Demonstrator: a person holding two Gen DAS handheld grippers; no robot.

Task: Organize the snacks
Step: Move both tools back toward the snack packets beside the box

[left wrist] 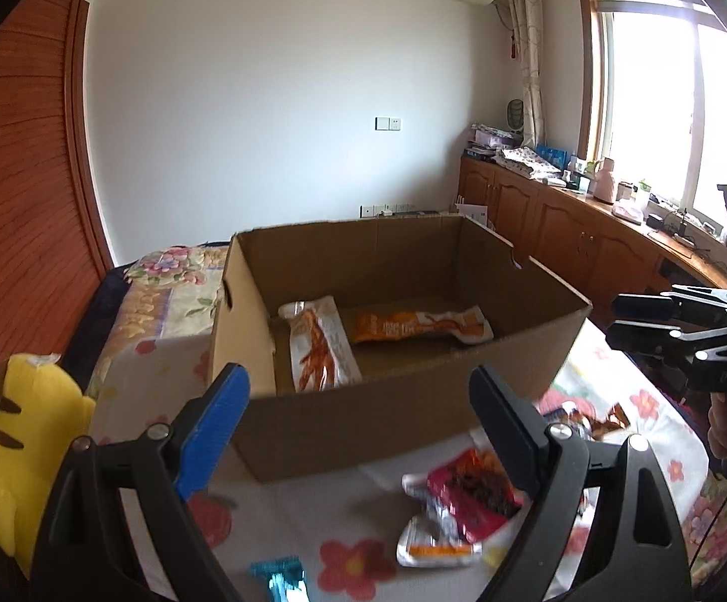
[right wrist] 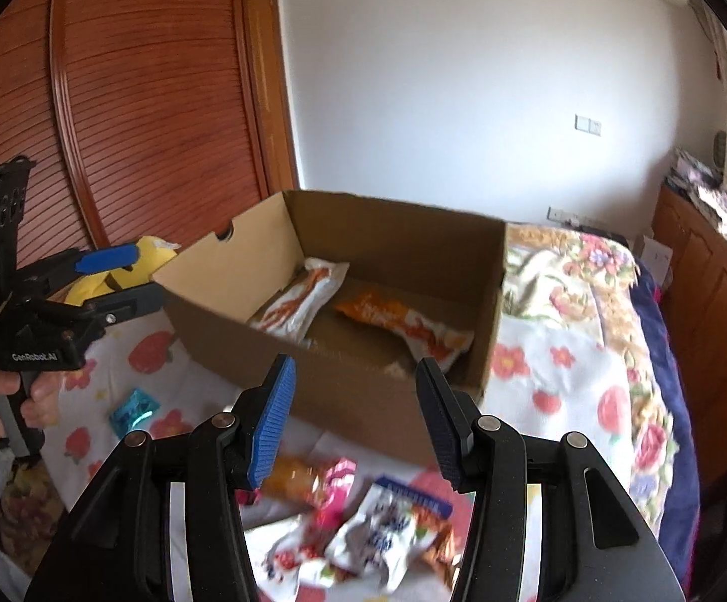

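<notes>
Left wrist cam had my left gripper (left wrist: 358, 411) spread wide with nothing between the fingers, hovering just in front of the open brown cardboard box (left wrist: 403, 401) that sat on the floral bedsheet (left wrist: 313, 516). Inside the box lay two packets: a white pouch with orange-red print (left wrist: 320, 346) leaning toward the left wall, and an orange-and-white pouch (left wrist: 421, 326) flat on the bottom beside it. Down by the right finger sat a red-and-white wrapped snack (left wrist: 463, 506) on the sheet, partly behind the finger. Only that view caught the yellow plush toy (left wrist: 17, 441) at full size on the far left, plus a bit of a shiny teal packet (left wrist: 280, 577) at the bottom edge, and my right gripper (left wrist: 634, 316) off to the side with its fingers looking close together from there.

Right wrist cam told it differently up close: my right gripper (right wrist: 355, 416) was actually parted fairly wide and held nothing, also aimed at the box. That view alone showed the blurry heap of loose snack packets (right wrist: 358, 532) right under the fingers, pink, white-blue and orange ones overlapping. It also showed the teal packet whole, lying apart from the heap, and my left hand (right wrist: 7, 396) gripping the other tool's handle.
</notes>
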